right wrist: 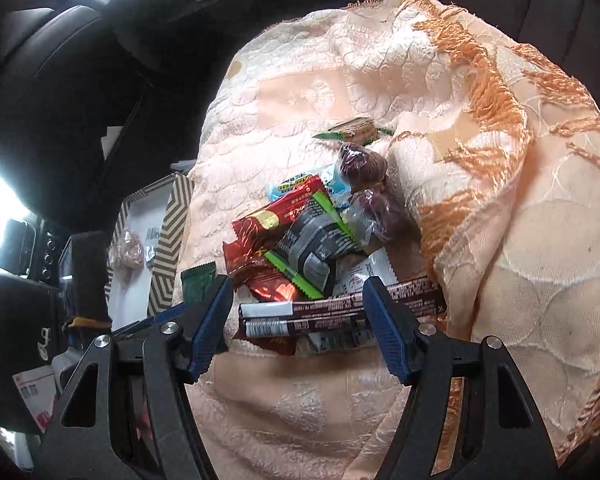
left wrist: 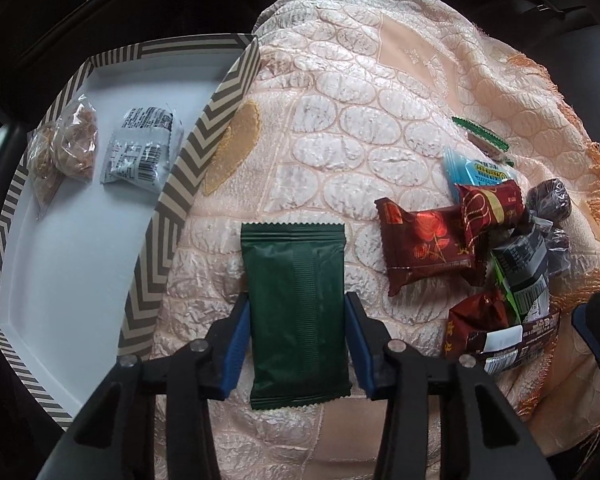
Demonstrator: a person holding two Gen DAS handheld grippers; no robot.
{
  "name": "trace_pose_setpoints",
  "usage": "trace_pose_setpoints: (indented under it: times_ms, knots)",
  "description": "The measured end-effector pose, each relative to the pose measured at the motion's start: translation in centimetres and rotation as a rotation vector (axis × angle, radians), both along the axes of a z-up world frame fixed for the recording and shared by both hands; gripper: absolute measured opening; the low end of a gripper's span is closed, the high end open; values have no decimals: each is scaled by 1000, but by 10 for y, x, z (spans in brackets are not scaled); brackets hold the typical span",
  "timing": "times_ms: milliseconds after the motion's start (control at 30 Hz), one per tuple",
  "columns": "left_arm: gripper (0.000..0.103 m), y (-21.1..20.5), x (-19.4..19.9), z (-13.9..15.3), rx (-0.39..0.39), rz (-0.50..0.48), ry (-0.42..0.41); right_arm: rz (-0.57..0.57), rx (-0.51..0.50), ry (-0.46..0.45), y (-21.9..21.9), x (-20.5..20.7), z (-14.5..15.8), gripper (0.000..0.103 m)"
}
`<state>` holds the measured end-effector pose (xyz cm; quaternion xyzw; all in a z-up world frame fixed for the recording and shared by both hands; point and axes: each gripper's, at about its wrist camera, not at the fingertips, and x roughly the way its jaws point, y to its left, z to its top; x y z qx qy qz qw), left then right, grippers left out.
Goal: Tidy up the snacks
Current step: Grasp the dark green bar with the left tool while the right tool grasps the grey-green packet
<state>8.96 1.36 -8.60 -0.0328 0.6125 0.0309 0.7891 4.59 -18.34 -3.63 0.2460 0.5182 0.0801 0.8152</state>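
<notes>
A dark green snack packet (left wrist: 292, 256) lies flat on the peach cloth, and my left gripper (left wrist: 296, 304) is shut on it, its blue pads pressing the two long edges. The packet's corner (right wrist: 198, 280) also shows in the right wrist view. To its right is a heap of snacks: red packets (left wrist: 424, 244), a blue one (left wrist: 472, 168), a black packet with green edges (right wrist: 316, 240) and brown bars (right wrist: 324, 312). My right gripper (right wrist: 299, 284) stands open just above the brown bars, gripping nothing.
A chevron-rimmed box (left wrist: 204, 128) stands left of the cloth and holds clear bags of nuts (left wrist: 74, 144) and a white packet (left wrist: 140, 148). The quilted cloth (left wrist: 340, 120) has an orange fringe (right wrist: 480, 64) bunched up at the right. Dark car seats surround it.
</notes>
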Motion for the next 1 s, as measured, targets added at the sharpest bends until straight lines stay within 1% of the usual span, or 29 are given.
trace_pose_setpoints:
  times_ms: [100, 133, 200, 300, 367, 500, 567, 633, 667, 700, 733, 800, 933, 1000]
  knots:
    - [46, 2, -1, 0, -5, -5, -4, -30, 16, 19, -4, 9, -6, 68]
    - [46, 11, -14, 8, -5, -6, -5, -30, 20, 27, -3, 13, -9, 68]
    - [46, 10, -14, 8, -2, -8, -8, -33, 41, 47, -4, 16, -13, 68]
    - [46, 13, -19, 12, 10, -10, -21, -95, 84, 73, -6, 22, -22, 68]
    - [46, 13, -18, 13, 17, -14, -30, -135, 105, 85, -7, 27, -26, 72]
    - [46, 16, -17, 15, 4, -14, -30, -160, 104, 153, 0, 44, -42, 72]
    - [46, 17, -17, 15, 0, -15, -27, -153, 105, 167, 4, 50, -48, 72]
    - [46, 17, -18, 15, -2, -20, -23, -148, 71, 161, 7, 52, -51, 63]
    - [46, 18, -18, 15, -5, -22, -20, -148, 48, 158, 7, 51, -53, 53]
    - [46, 18, -18, 14, -10, -20, -18, -138, 32, 150, 7, 49, -53, 47]
    - [46, 19, -18, 15, -4, -15, -20, -130, 25, 136, 6, 46, -52, 45]
    - [46, 21, -21, 17, -18, -16, -20, -120, 9, 109, 3, 38, -45, 40]
    - [46, 22, -25, 28, -32, -28, -39, -52, -62, 54, 8, 25, -28, 40]
    - [46, 22, -26, 34, -30, -33, -52, -27, -58, 42, 11, 19, -22, 40]
